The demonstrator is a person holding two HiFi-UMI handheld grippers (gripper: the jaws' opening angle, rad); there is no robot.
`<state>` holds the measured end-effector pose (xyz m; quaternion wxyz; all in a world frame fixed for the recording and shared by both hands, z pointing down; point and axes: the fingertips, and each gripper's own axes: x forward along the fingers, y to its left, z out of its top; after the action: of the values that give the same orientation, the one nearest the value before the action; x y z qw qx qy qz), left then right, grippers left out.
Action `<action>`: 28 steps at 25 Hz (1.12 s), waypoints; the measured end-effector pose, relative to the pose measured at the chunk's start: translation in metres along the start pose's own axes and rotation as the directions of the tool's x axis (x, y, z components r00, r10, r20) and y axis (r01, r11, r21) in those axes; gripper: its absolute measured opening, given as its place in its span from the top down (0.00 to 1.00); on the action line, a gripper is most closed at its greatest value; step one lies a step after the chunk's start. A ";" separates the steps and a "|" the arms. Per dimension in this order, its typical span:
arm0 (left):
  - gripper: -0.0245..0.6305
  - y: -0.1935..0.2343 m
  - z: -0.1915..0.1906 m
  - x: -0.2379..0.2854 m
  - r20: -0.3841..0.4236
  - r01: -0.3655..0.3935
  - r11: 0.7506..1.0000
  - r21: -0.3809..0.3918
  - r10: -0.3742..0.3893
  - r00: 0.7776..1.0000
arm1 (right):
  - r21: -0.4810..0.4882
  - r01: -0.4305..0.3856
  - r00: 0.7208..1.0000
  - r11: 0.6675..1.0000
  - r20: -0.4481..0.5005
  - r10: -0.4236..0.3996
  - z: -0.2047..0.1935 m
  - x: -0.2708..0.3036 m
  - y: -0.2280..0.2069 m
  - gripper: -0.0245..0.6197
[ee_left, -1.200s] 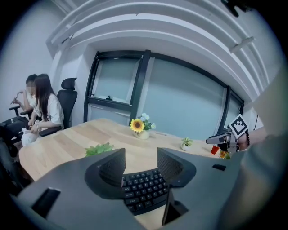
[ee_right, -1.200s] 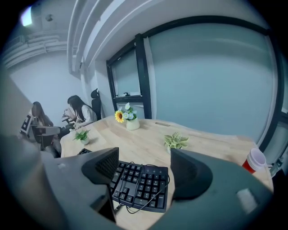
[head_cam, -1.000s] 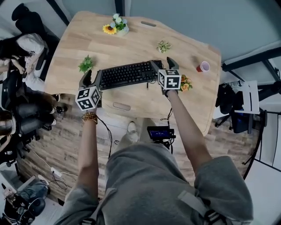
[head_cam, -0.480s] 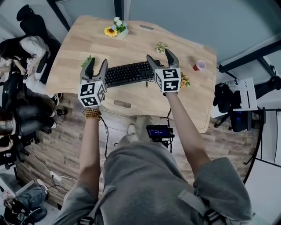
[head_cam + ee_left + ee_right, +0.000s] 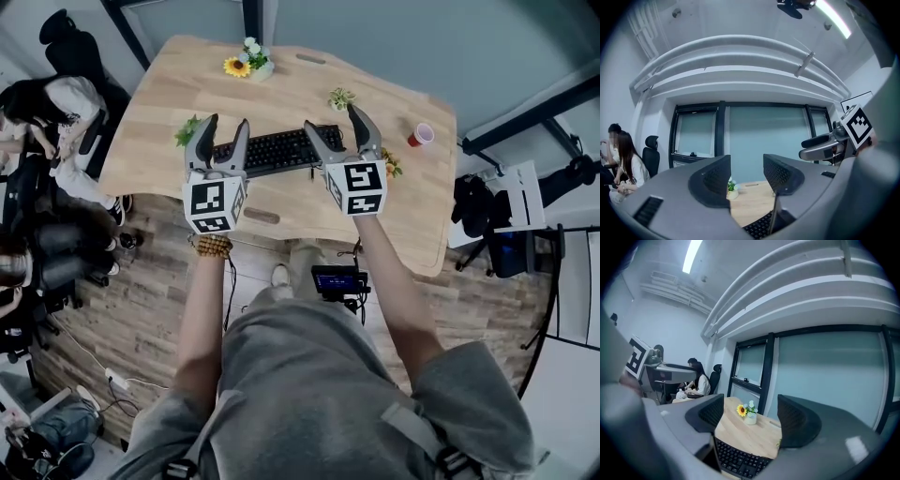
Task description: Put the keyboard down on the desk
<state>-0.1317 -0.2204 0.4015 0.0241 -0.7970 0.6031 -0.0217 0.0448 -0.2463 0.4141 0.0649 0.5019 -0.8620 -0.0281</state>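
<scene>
Keyboard (image 5: 272, 150) flat on bench (image 5: 178, 89) near front edge. Left claw (image 5: 227, 127), right claw (image 5: 333, 120), at its ends second ago, now raised clear, both wide open, empty.

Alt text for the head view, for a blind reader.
A black rectangular keyboard lies on a light wooden desk; the left gripper and right gripper, both open and empty, hover over its ends.

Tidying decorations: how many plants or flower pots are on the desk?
4: sunflower pot at the far edge; pale plant mid-desk; green plant by the left gripper; flowers by the right gripper, partly hidden.
</scene>
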 end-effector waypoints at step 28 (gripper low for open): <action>0.68 -0.061 -0.020 -0.046 0.020 0.050 0.999 0.018 -0.051 0.999 | -0.028 0.022 0.998 0.999 0.058 -0.020 -0.024 -0.080 0.053 0.46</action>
<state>-0.0867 -0.1595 0.4253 0.0369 -0.8119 0.5822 -0.0195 0.0415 -0.1497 0.4374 0.0471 0.5088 -0.8578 -0.0556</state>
